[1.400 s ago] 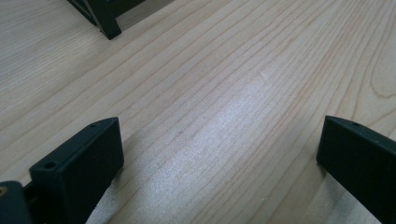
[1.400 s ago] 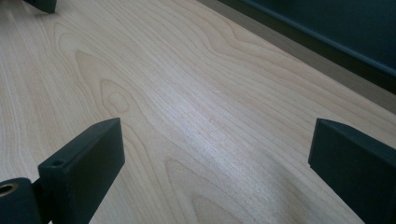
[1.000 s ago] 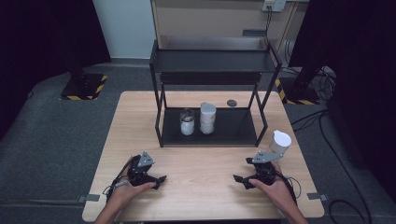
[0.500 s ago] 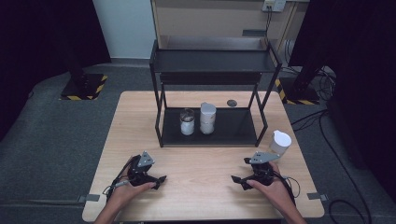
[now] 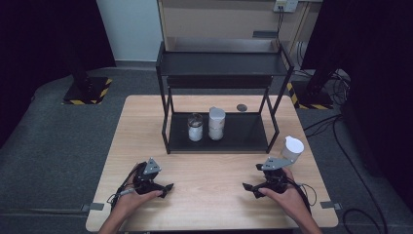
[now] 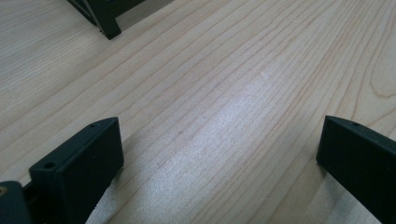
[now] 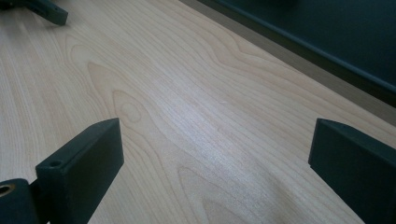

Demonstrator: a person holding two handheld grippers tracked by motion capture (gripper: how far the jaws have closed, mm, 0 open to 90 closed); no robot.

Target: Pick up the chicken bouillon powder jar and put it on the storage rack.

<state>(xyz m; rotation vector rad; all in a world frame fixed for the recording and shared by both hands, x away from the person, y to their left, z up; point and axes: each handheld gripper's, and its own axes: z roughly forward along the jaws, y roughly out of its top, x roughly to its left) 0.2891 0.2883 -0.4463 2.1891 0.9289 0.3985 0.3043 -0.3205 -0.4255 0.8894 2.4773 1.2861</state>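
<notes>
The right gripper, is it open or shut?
Open: the right gripper has its jaws wide apart over bare table, with nothing between them.

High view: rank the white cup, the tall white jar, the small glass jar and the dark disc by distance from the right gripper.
From the right gripper:
1. White cup, right beside it.
2. Tall white jar, on rack's lower shelf.
3. Small glass jar, left of that.
4. Dark disc, behind the rack.
</notes>
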